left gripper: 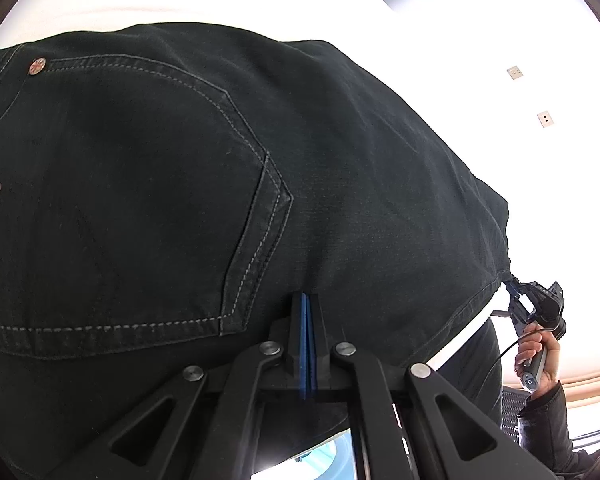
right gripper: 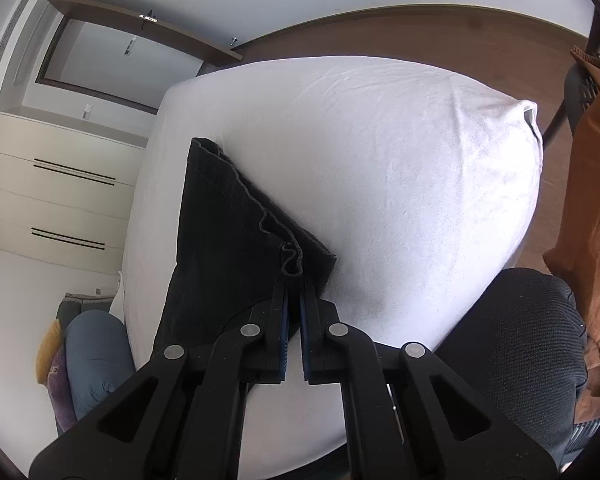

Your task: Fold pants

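Note:
Black jeans (left gripper: 228,184) with pale stitching fill the left wrist view, back pocket (left gripper: 132,200) facing the camera. My left gripper (left gripper: 307,300) is shut on the jeans just beside the pocket's lower corner. My right gripper (left gripper: 514,282) shows at the far right of that view, pinching the jeans' far corner. In the right wrist view the right gripper (right gripper: 294,280) is shut on a bunched hem edge of the black jeans (right gripper: 228,248), which hang down over the white bed (right gripper: 400,168).
The bed's white sheet has a bunched corner (right gripper: 528,116) at the right. A cream drawer unit (right gripper: 60,188) stands left, cushions (right gripper: 88,360) on the floor beside it. An orange cloth (right gripper: 596,208) hangs on a chair at the right. My dark-clothed leg (right gripper: 516,344) is close.

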`<state>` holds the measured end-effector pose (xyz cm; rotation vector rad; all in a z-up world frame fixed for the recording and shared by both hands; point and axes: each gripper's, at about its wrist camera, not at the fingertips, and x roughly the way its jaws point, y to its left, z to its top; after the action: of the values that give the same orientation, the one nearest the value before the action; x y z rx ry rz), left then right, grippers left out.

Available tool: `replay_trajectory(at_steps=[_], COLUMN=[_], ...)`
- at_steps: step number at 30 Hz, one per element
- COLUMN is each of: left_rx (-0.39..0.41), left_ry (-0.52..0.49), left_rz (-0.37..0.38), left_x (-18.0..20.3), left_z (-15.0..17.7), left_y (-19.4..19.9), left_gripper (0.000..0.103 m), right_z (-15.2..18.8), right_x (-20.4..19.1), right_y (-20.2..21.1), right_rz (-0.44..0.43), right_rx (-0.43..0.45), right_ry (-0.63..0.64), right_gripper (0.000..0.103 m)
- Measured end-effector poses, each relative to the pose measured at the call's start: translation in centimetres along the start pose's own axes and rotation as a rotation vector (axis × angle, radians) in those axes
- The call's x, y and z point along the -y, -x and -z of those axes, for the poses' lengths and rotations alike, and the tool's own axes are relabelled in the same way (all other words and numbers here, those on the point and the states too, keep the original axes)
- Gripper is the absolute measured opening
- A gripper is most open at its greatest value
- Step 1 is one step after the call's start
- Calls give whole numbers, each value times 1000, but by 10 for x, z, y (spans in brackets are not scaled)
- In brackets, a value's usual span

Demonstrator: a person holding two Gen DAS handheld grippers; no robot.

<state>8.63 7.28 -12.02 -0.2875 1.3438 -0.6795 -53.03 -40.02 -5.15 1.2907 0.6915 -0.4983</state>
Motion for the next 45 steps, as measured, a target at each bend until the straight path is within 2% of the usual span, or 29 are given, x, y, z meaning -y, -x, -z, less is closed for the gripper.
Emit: replay_trajectory(at_steps=[7, 11, 13, 16, 18, 21, 23, 25, 28, 30, 33, 36, 38, 40, 41, 43, 45], left_rx=[-19, -18, -12, -9, -12, -14, -11, -9, -8, -7, -4, -6, -9, -10, -11, -12, -12], left_ry=[-44, -32, -23, -20, -24, -23, -21, -17, -13, -7, 2, 6, 8, 7, 7, 4, -4], left_rz=[-26, -14, -11, -16, -16, -9, -8, -9, -9, -6, -7, -12, -13, -17, -20, -29, -42], left_x=[12, 11, 9, 11, 11, 8, 7, 5, 3, 0, -2, -3, -4, -3, -3, -1, 2], left_z=[4, 6, 6, 5, 5, 5, 5, 5, 6, 7, 7, 7, 8, 7, 7, 6, 6], left_y=[-3, -2, -2, -4, -4, -3, -2, -1, -1, 1, 3, 3, 4, 5, 5, 5, 5], left_gripper=[4, 4, 4, 4, 4, 4, 4, 4, 4, 4, 4, 4, 4, 4, 4, 4, 4], right_z=[-1, -6, -9, -13, -13, -8, -8, -17, -43, -62, -82, -93, -97, -100, -99, -97, -97], right_x=[0, 15, 25, 34, 30, 9, -5, -20, -57, -84, -114, -132, -138, -142, -144, -153, -159], right_y=[8, 12, 22, 46, 54, 47, 41, 40, 32, 14, -18, -49, -66, -75, -78, -81, -87], right_rz=[8, -74, -56, -2, 2, 2, 16, 20, 19, 41, 118, 122, 152, 141, 144, 161, 185], right_rx=[1, -32, 2, 107, 120, 63, 62, 85, 79, 38, -20, -92, -111, -117, -118, -97, -83], right_ry=[3, -72, -110, -121, -84, 15, 58, 92, 215, 332, 469, 548, 574, 586, 605, 658, 702], right_gripper=[3, 5, 16, 26, 26, 26, 26, 26, 26, 26, 26, 26, 26, 26, 22, 7, 3])
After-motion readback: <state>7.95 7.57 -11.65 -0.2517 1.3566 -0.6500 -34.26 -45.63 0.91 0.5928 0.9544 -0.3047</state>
